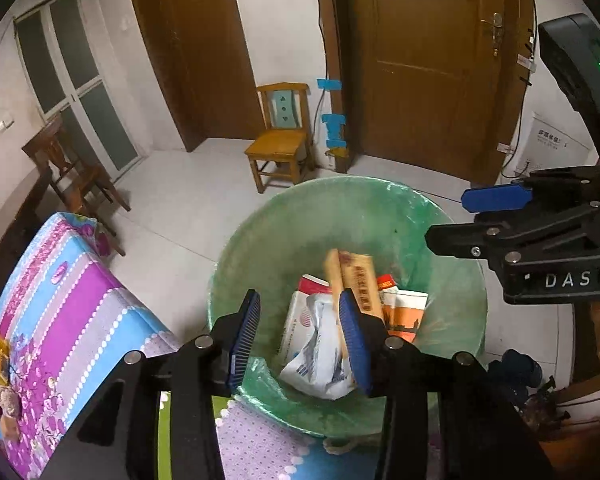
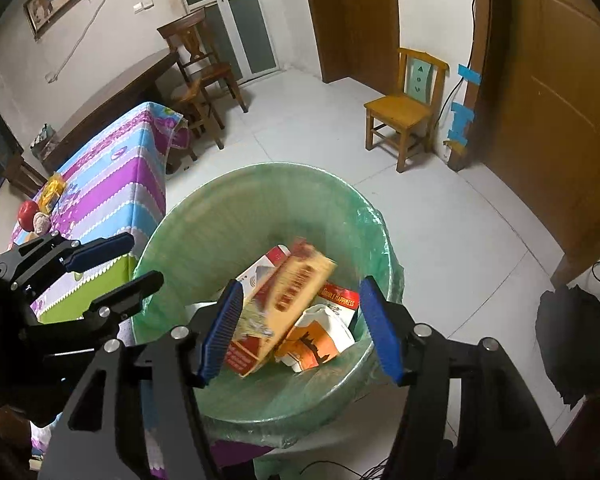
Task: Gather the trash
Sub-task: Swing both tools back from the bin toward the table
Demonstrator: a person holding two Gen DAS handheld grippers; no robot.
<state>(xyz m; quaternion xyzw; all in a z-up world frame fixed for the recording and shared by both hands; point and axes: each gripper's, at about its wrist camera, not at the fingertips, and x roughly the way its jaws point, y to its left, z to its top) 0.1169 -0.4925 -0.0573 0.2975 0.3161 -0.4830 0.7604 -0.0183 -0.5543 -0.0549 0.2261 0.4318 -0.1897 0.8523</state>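
A bin lined with a green bag (image 1: 260, 240) (image 2: 204, 232) stands on the floor beside the table. Inside lie several pieces of trash: a white wrapper (image 1: 320, 352), an orange and white carton (image 1: 406, 312) (image 2: 316, 340), and a tan box (image 1: 356, 276) (image 2: 296, 292) that looks blurred, resting tilted on the pile. My left gripper (image 1: 300, 336) is open over the bin's near rim and empty. My right gripper (image 2: 300, 328) is open above the bin, empty; it also shows in the left wrist view (image 1: 460, 220).
A table with a purple and blue striped cloth (image 1: 72, 304) (image 2: 112, 184) stands left of the bin, with a red apple (image 2: 29, 212) and a yellow packet (image 2: 52, 192) on it. A small wooden chair (image 1: 280, 136) (image 2: 408, 108) and brown doors (image 1: 432, 60) stand behind.
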